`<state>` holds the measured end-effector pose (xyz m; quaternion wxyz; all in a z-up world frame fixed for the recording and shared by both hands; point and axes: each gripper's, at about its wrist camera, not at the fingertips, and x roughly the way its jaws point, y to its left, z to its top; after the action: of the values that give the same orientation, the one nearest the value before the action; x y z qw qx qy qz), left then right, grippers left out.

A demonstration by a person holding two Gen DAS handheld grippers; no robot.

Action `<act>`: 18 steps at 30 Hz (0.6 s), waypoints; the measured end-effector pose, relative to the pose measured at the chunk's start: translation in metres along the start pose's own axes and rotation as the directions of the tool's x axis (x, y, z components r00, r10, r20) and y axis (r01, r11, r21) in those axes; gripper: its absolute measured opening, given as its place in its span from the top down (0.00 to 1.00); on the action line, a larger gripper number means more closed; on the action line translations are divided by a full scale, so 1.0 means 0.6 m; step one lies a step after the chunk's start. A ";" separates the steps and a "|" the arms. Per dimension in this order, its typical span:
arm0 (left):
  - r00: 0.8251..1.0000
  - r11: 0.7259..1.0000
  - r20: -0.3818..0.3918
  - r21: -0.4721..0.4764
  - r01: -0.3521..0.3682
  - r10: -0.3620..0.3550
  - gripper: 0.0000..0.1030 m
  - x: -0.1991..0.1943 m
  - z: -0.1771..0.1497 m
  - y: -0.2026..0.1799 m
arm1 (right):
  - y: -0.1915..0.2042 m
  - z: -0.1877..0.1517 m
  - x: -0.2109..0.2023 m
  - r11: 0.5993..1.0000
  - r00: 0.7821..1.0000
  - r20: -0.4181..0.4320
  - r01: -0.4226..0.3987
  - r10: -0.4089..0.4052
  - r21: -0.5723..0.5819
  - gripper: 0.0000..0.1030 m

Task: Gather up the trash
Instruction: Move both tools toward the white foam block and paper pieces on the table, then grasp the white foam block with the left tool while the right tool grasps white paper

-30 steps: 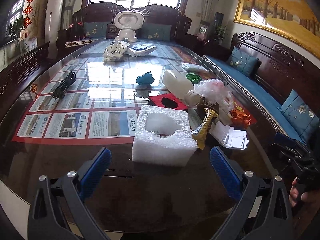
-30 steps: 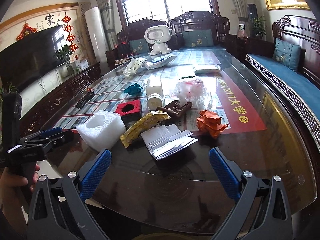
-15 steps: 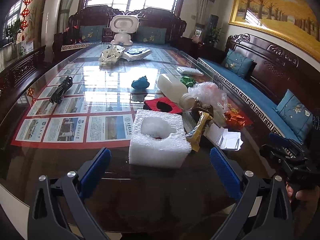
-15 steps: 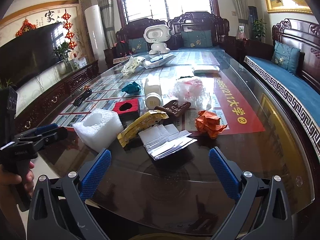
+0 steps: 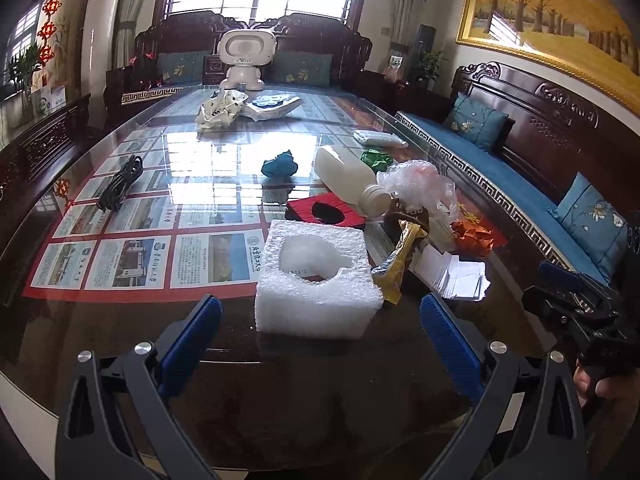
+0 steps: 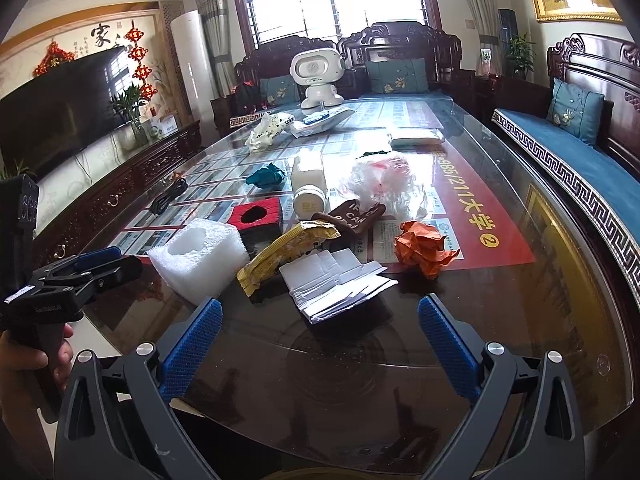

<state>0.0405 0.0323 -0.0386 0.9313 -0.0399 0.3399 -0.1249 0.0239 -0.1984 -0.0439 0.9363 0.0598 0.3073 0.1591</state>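
Observation:
Trash lies on a glass table [image 5: 120,320]. A white foam block [image 5: 316,280] sits just ahead of my open, empty left gripper [image 5: 320,312]; it also shows in the right wrist view [image 6: 200,256]. My open, empty right gripper [image 6: 320,316] faces folded white paper [image 6: 336,284], a yellow wrapper [image 6: 284,252] and crumpled orange paper [image 6: 424,248]. Behind them lie a red box [image 6: 256,216], a white bottle [image 6: 308,188], a brown wrapper [image 6: 356,216], a clear plastic bag [image 6: 388,184] and a teal wad [image 6: 264,176].
A black cable [image 5: 120,184] lies at the left. A white toy robot [image 5: 244,60], a crumpled cream bag [image 5: 220,110] and white packets [image 5: 272,106] sit at the far end. A blue-cushioned wooden bench [image 5: 520,184] runs along the right.
Both grippers have drawn back a little and tilted up, so the trash sits slightly farther ahead. Nothing on the table has moved.

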 end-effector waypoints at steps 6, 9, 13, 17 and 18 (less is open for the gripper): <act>1.000 1.000 -0.003 0.003 -0.013 0.013 0.04 0.005 0.002 0.000 | 0.000 -0.001 0.008 1.000 1.000 -0.013 -0.005 0.005 -0.010 0.08; 1.000 1.000 -0.001 -0.002 -0.013 0.013 0.04 0.007 0.004 0.002 | 0.000 -0.001 0.010 1.000 1.000 -0.016 -0.009 0.009 -0.010 0.08; 1.000 1.000 -0.002 -0.005 -0.020 0.020 0.04 0.011 0.006 0.006 | -0.002 -0.001 0.016 1.000 1.000 -0.023 -0.013 0.013 -0.007 0.08; 1.000 1.000 -0.002 -0.014 -0.027 0.027 0.04 0.017 0.010 0.011 | -0.003 -0.002 0.022 1.000 0.999 -0.029 -0.016 0.016 -0.004 0.08; 1.000 0.999 -0.002 -0.018 -0.031 0.031 0.04 0.020 0.013 0.014 | -0.004 -0.002 0.024 1.000 0.999 -0.030 -0.017 0.017 -0.003 0.08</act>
<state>0.0559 0.0374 -0.0414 0.9325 -0.0430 0.3422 -0.1076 0.0350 -0.1956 -0.0533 0.9303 0.0585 0.3206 0.1682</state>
